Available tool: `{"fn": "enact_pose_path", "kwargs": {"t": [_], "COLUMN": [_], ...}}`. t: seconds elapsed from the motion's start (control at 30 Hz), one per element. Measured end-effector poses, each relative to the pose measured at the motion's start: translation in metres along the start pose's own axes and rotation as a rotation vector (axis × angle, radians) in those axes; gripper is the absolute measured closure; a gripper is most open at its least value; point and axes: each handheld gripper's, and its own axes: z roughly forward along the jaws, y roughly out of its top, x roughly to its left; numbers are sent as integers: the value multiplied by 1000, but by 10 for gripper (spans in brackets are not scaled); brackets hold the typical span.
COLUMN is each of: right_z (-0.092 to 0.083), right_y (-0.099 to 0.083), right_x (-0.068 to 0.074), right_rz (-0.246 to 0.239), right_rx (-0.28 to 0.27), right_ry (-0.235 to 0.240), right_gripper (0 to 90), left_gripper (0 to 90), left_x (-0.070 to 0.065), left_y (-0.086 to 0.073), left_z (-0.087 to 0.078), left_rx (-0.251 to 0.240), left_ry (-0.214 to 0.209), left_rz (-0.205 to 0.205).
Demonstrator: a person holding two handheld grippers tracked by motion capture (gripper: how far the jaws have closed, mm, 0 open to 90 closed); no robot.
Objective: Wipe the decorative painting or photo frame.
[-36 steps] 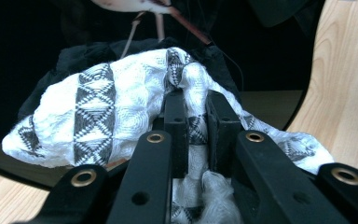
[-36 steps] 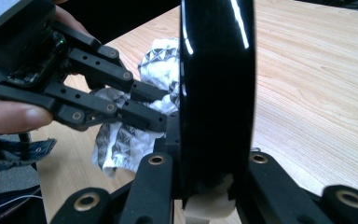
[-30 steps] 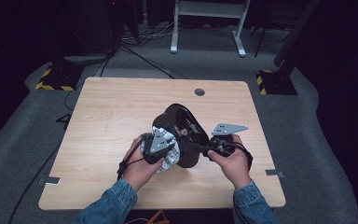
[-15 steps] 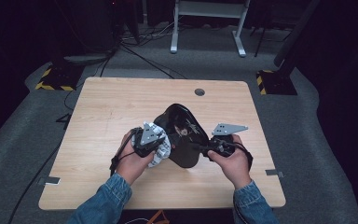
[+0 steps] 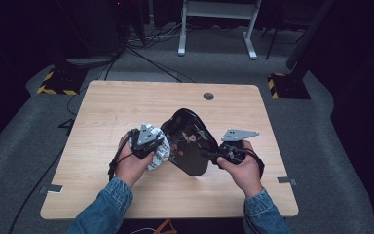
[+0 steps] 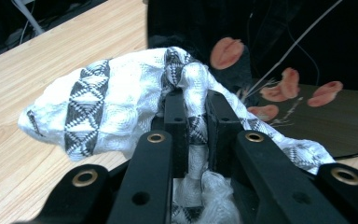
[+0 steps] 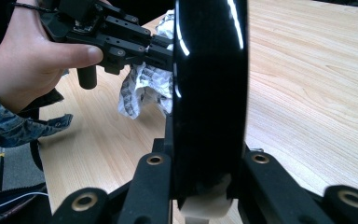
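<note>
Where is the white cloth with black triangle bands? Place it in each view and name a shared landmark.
High view: the white cloth with black triangle bands is left of centre, under the left hand-held gripper.
Left gripper view: it lies across the centre, pinched between the jaws.
Right gripper view: upper centre-left, crumpled beside the plate's edge.
Shared landmark: the glossy black plate with pink petals, held by the right hand-held gripper.

a dim lab: lone wooden table (image 5: 126, 107), floor cables (image 5: 141, 53), hazard-striped stand bases (image 5: 56, 85).
</note>
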Motion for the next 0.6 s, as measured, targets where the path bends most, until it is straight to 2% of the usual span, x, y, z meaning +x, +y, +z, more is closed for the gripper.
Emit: {"fn": "enact_pose_path", "kwargs": {"t": [0.13,0.23,0.6], "right_z": [0,0,0], "right_y": [0,0,0], "right_x": [0,0,0], "right_rz": [-2,0,5], "right_rx": [-1,-1,-1], "right_ry": [-3,-3,-7], "right_gripper": [797,796,796], "left_gripper": [812,811,811], "left_x": [-6,-14,-42], "left_y": [1,1,4], "left_z": [0,1,5], "left_rx": [13,13,3], "left_ry": [18,-7,-73], "left_rz": [23,20,55]}}
